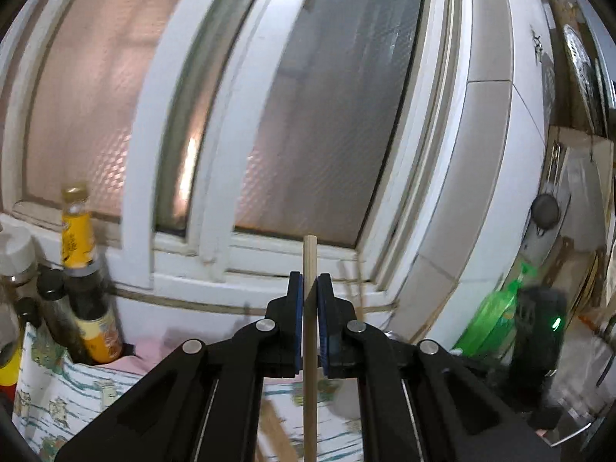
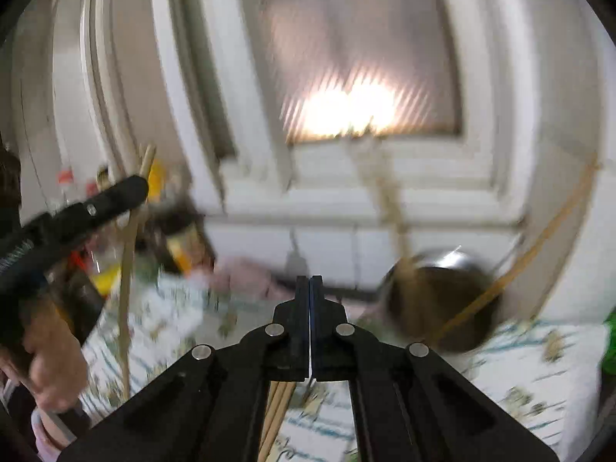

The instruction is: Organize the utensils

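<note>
My left gripper is shut on a wooden chopstick that stands upright between the blue pads, its top end above the fingertips. In the right wrist view the left gripper shows at the left, holding that chopstick above the patterned cloth. My right gripper is shut with nothing seen between the pads. Several wooden chopsticks lie on the cloth under it. A metal cup with chopsticks leaning in it stands at the right, blurred.
Sauce bottles stand at the left by the window frame. A green bottle and a dark object stand at the right. Tiled wall rises behind.
</note>
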The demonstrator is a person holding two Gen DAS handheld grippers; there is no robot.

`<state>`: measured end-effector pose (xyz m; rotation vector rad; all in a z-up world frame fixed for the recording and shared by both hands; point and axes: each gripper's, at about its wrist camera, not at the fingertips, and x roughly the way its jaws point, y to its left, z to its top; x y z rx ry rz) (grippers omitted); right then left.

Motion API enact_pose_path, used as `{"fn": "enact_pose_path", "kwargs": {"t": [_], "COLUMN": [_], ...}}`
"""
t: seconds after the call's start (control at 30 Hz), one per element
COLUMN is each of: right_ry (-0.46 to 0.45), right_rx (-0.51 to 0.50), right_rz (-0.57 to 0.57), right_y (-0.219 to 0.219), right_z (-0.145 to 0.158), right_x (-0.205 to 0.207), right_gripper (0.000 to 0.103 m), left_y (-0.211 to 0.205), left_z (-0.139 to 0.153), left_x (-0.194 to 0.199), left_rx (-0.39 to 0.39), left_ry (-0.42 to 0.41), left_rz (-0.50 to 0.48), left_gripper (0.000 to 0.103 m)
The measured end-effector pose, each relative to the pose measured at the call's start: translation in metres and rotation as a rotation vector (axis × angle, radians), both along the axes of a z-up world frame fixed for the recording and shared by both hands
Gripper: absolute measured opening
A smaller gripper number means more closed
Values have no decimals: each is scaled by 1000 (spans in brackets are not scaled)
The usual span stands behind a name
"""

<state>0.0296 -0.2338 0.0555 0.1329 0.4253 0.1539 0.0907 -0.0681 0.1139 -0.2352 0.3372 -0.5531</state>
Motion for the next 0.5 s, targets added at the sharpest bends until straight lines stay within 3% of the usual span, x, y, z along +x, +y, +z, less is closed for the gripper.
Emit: {"fn": "enact_pose_path", "kwargs": {"t": [0.07,0.13,0.23,0.33,0.47,0.5], "right_ry": [-12,6,103,202,299,323], "right_rx": [59,60,59,48,-59,-75], "right_rz": [6,-3,33,52,1,-23], "right_y": [-17,-27,-29,-18,7,12], "right_z": [7,8,1,-11,-35,-43], "right_x": [-6,-5,9,18,28,32], "right_gripper": [0,0,0,2,21,22], "left_y": [-9,-17,-27,-20,0,6], "left_z": [10,13,2,-17,-36,-38], "left_x": [0,-5,-9,-6,6,9], "left_rx": [-3,11,51,21,-7,-23], "left_ry": [13,-34,-61,-49,-8,7], "left_rz": [-16,10,35,47,100,109], "left_gripper": [6,6,6,6,6,6]}}
